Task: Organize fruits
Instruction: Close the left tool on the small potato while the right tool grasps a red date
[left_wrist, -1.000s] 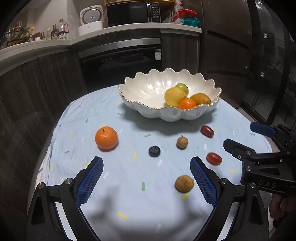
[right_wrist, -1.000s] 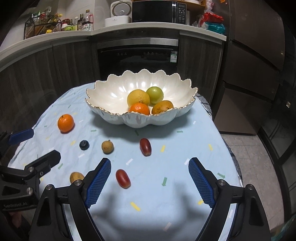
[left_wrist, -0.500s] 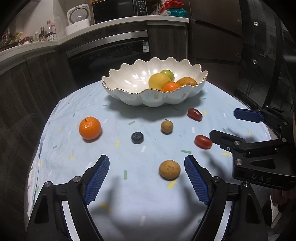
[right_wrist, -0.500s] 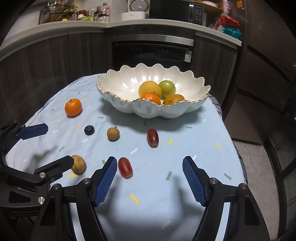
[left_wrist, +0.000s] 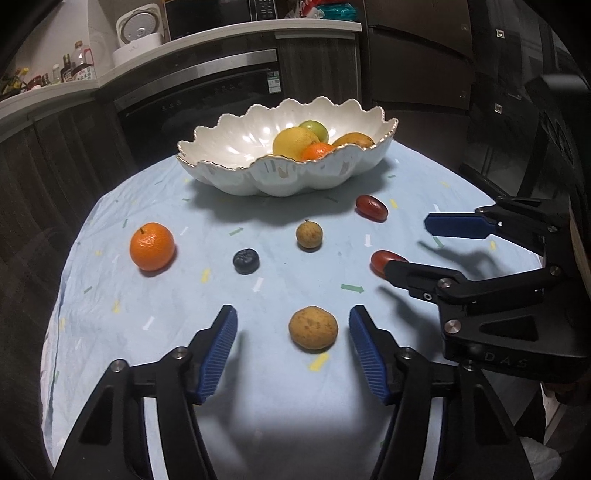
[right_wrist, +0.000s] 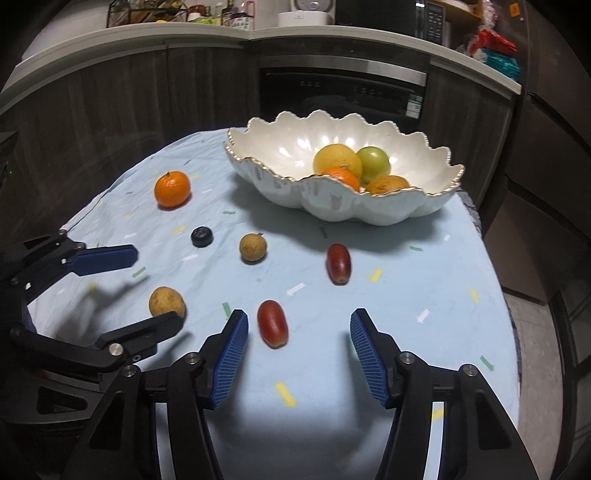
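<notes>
The left gripper (left_wrist: 293, 341) is bracketing a tan speckled fruit (left_wrist: 313, 327) lying in front of the scalloped white bowl (left_wrist: 288, 177); its jaws have just been closing and are standing half-wide, pads not touching. The right gripper (right_wrist: 299, 341) has likewise been narrowing, with a red oblong fruit (right_wrist: 272, 328) lying between its blue pads (right_wrist: 231, 358), near the left one, untouched. A mandarin (left_wrist: 151, 245) is sitting left of the bowl on the blue tablecloth (left_wrist: 147, 295).

Left hand-held gripper (left_wrist: 293, 334) and right hand-held gripper (right_wrist: 299, 330): side by side, angled downward, jaws just been closing, gap remaining, pads pressing nothing.
</notes>
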